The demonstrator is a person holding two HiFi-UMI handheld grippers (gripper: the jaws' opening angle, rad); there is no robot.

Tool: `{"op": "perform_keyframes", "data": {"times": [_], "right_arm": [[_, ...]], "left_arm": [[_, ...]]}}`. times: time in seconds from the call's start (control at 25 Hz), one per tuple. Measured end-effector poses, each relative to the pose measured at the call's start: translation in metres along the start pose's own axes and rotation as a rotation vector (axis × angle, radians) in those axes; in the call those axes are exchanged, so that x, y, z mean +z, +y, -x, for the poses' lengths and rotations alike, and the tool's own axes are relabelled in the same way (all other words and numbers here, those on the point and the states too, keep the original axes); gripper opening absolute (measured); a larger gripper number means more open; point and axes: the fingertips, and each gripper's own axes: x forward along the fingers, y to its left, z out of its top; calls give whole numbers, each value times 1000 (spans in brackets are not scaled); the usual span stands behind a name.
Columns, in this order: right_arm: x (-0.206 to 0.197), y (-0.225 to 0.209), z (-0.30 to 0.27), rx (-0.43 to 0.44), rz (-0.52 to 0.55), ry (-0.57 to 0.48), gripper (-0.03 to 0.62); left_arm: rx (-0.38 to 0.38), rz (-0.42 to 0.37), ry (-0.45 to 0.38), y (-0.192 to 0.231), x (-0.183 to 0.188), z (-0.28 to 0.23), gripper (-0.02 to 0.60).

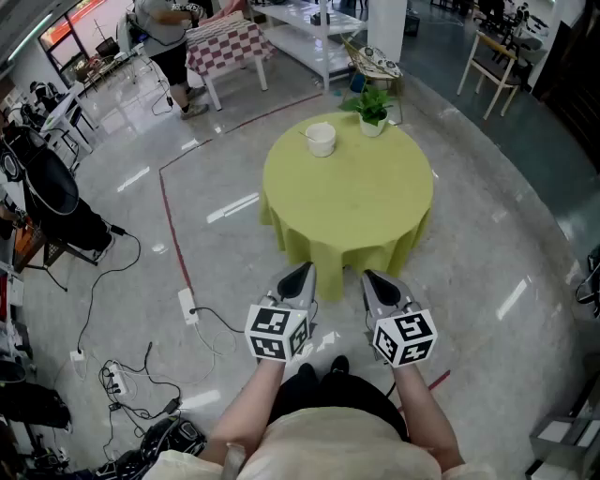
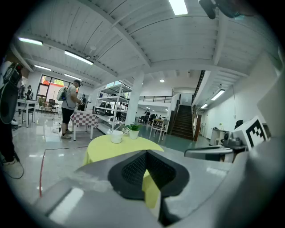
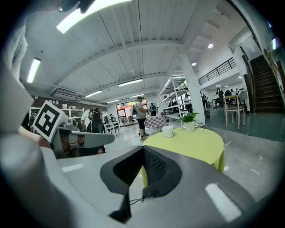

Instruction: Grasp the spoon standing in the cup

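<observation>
A white cup stands at the far side of a round table with a yellow-green cloth; a spoon leans out of it to the left. The cup also shows small and distant in both gripper views. My left gripper and right gripper hang side by side short of the table's near edge, well away from the cup. Both have their jaws closed together with nothing between them.
A small potted plant stands to the right of the cup. A person stands by a checkered table at the back left. Cables and a power strip lie on the floor to my left. White shelving stands behind the table.
</observation>
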Motion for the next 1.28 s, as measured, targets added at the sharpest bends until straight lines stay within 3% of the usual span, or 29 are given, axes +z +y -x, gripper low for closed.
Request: {"op": "perform_keyframes", "data": {"times": [0.8, 1.28], "right_arm": [[1, -21, 8, 52, -27, -11, 2], [5, -41, -21, 44, -36, 0, 2]], "left_arm": [[79, 42, -1, 4, -1, -13, 3], [78, 54, 5, 28, 7, -50, 51]]}}
